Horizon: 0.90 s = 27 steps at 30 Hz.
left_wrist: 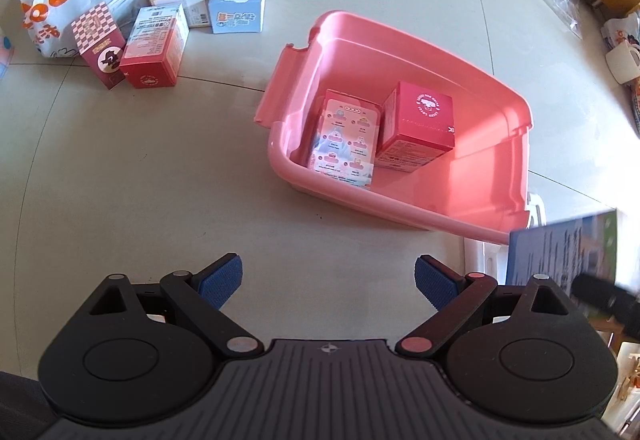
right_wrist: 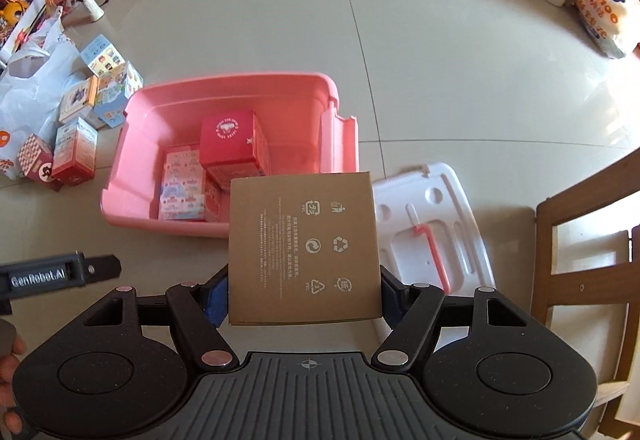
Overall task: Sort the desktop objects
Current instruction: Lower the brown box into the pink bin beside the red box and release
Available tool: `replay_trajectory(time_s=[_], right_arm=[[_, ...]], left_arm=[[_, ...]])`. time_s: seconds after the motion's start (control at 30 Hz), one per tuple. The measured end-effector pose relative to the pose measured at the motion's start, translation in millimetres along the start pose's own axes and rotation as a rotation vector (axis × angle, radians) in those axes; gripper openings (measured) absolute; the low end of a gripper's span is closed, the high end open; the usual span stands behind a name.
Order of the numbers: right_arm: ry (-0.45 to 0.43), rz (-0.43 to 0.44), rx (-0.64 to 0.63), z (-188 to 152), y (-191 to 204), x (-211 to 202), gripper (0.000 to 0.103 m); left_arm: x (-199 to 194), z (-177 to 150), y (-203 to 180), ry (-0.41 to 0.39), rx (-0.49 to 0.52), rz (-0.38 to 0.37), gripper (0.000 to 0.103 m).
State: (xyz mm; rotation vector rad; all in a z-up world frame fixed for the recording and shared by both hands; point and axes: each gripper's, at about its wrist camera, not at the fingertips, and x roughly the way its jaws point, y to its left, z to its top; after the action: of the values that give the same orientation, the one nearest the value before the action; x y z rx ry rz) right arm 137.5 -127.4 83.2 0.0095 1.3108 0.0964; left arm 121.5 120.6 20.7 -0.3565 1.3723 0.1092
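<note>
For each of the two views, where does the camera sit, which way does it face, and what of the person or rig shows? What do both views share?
Left wrist: sits on the left gripper, facing steeply down at the floor and the pink bin; its own open fingers show, empty.
Right wrist: sits on the right gripper, facing steeply down; its fingers clamp a brown box; a hand shows at the left edge.
Shared: the pink bin, the red box inside it, and the loose boxes beside the bin.

Each hand-held gripper (left_wrist: 328, 280) (right_wrist: 304, 296) is black, with a ribbed grey body, two round discs, silver and pink pivot pins, blue ridged pads (left_wrist: 222, 280) and a small crosshair mark.
</note>
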Motion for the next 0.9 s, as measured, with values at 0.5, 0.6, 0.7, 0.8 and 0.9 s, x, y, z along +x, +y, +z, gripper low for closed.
replay_trajectory(time_s=[0.5, 0.6, 0.7, 0.8, 0.9], right_arm=[[0.054, 0.066, 0.016, 68.2, 36.3, 51.0, 0.067], [0.049, 0.038, -0.027, 75.1, 47.6, 60.9, 0.067], [0.054, 0.032, -0.035, 84.2, 52.4, 67.8, 0.067], [0.060, 0.042, -0.032, 91.1, 54.6, 75.8, 0.067], [0.067, 0.041, -0.019, 96.9, 53.8, 84.2, 0.066]], left_arm=[[-2.4, 12.3, 6.0, 0.030, -0.064, -0.075, 0.096], [0.6, 14.1, 4.4, 0.043, -0.069, -0.079, 0.096], [4.8, 15.3, 3.3, 0.057, -0.076, -0.077, 0.096], [7.0, 17.1, 1.9, 0.063, -0.078, -0.078, 0.096], [8.4, 18.5, 0.3, 0.066, -0.079, -0.077, 0.096]])
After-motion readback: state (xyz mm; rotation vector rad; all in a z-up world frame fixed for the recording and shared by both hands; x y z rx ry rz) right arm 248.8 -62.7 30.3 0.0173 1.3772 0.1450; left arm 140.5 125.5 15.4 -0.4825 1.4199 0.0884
